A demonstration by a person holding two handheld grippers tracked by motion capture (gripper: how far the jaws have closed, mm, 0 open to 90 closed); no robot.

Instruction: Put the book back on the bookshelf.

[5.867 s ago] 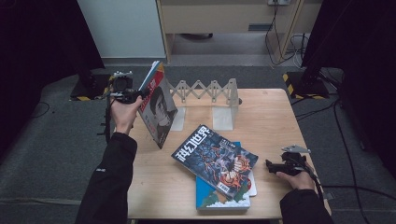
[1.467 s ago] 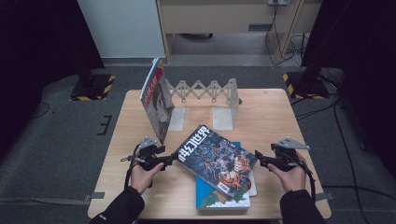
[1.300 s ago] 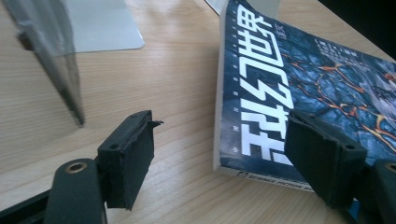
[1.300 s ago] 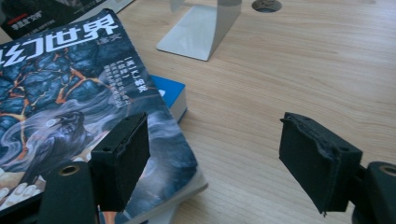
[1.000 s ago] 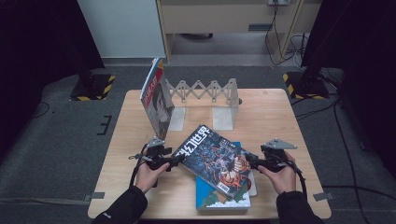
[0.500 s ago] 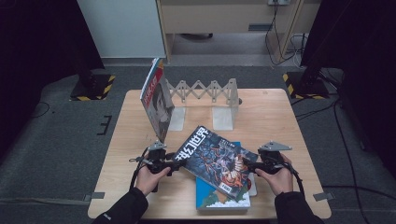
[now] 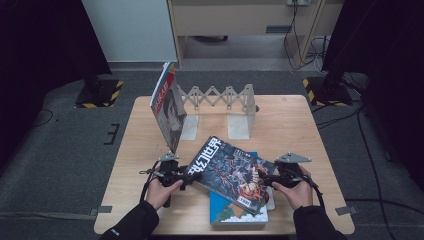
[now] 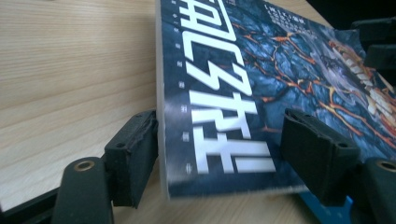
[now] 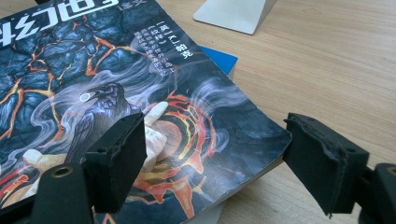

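Left gripper jaws released, straddling dark magazine corner, right gripper jaws released astride opposite corner, magazine atop blue book, wooden table.

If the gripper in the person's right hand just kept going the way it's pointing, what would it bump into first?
Most likely the dark magazine. The right gripper points at its near corner, which already lies between the open jaws, one pad over the cover, the other off its edge. Depth is hard to judge, so the pads may slide past first.
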